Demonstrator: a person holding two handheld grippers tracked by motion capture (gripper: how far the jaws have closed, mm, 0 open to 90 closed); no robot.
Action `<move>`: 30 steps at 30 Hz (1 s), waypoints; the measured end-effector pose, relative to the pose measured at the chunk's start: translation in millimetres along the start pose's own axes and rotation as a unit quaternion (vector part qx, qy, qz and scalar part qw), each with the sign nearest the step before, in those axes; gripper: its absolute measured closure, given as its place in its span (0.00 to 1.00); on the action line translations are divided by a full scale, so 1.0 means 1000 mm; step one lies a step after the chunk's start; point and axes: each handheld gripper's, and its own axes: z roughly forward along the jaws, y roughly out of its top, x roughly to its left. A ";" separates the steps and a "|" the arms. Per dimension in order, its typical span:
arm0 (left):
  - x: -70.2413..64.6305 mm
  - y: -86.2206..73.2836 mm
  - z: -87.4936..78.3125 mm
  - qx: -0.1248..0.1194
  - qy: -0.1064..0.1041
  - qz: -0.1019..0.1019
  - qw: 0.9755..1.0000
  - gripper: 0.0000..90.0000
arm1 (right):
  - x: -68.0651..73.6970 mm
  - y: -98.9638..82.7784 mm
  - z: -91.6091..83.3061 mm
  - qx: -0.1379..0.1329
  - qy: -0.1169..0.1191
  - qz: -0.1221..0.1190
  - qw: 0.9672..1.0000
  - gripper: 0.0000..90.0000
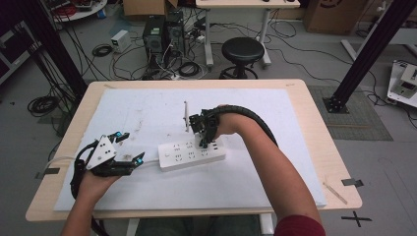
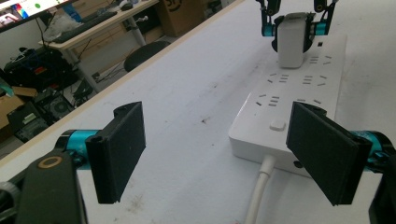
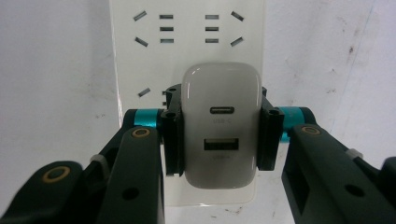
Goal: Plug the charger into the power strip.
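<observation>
The right hand-held gripper, clamped on the charger, stands directly over the power strip, whose long axis runs from 8 to 2 o'clock, while the left hand-held gripper waits open at its 8 o'clock end.

Right gripper view: the charger covers the strip sockets beneath it, so its prongs are hidden; its port lettering is blurred. Left gripper view: the strip's cable is cut off by the bottom edge.
</observation>
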 end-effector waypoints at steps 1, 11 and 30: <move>-0.001 0.000 0.001 -0.001 0.000 -0.002 1.000 0.22 | -0.001 0.000 0.000 0.000 0.002 0.001 1.000 0.71; -0.009 0.005 0.005 -0.003 -0.004 0.006 1.000 0.22 | 0.002 0.003 0.003 0.007 -0.004 0.007 1.000 0.71; 0.003 0.016 0.001 -0.005 -0.017 0.011 1.000 0.22 | 0.033 -0.037 -0.031 -0.222 -0.065 0.115 0.966 0.33</move>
